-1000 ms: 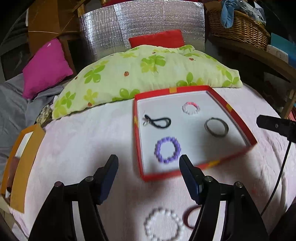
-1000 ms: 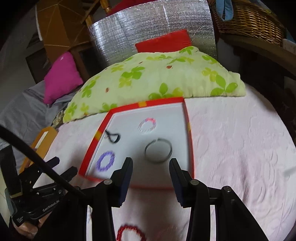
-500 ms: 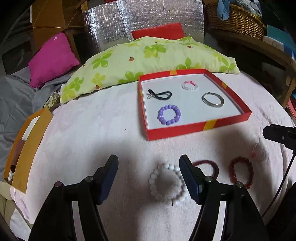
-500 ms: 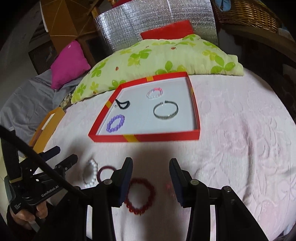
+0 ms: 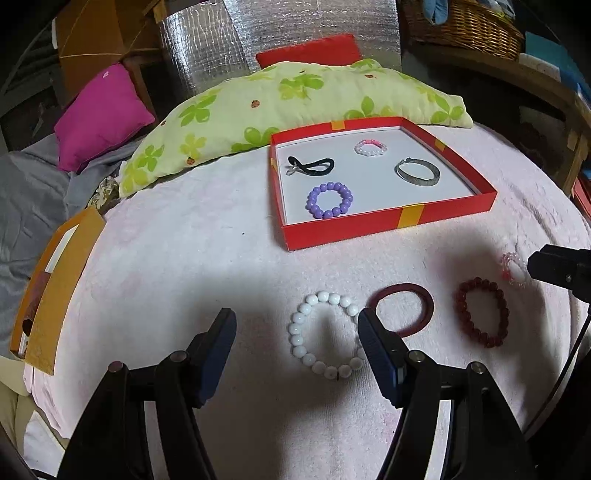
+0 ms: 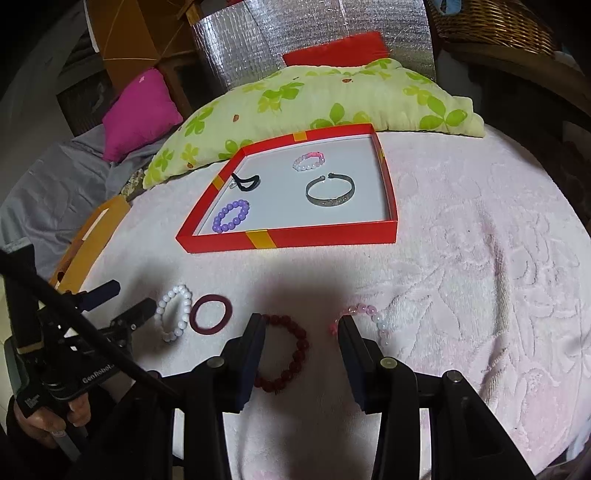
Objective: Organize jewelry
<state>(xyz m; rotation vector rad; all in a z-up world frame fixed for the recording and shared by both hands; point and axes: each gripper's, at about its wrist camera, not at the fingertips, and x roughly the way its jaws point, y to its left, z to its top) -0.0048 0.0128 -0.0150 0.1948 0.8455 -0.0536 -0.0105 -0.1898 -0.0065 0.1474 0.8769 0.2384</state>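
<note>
A pale pink towel [image 5: 184, 266] covers the surface, with a green-flowered pillow [image 5: 280, 99] and silver foil panel [image 5: 280, 29] behind. The red box [image 5: 388, 221] holds a purple bracelet [image 5: 329, 200], a black tie [image 5: 312, 166], a small pink-white bracelet [image 5: 370, 147] and a silver bangle [image 5: 417, 172]. On the towel nearer the camera lie a white bracelet [image 5: 325, 343], a maroon band [image 5: 404, 308], a red bracelet [image 5: 482, 316] and a clear pink bracelet [image 6: 364, 321]; the left gripper [image 5: 295, 347] hangs with jaws wide and empty, the right gripper [image 6: 302, 341] partly open, holding nothing.

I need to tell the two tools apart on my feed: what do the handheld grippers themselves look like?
Both look alike. The left gripper and the right gripper each have two black arms with silver pivot pins and dark blue pads on the fingers. In the right wrist view, the left one's black body carries white "GenRobot" lettering and a black cable.
</note>
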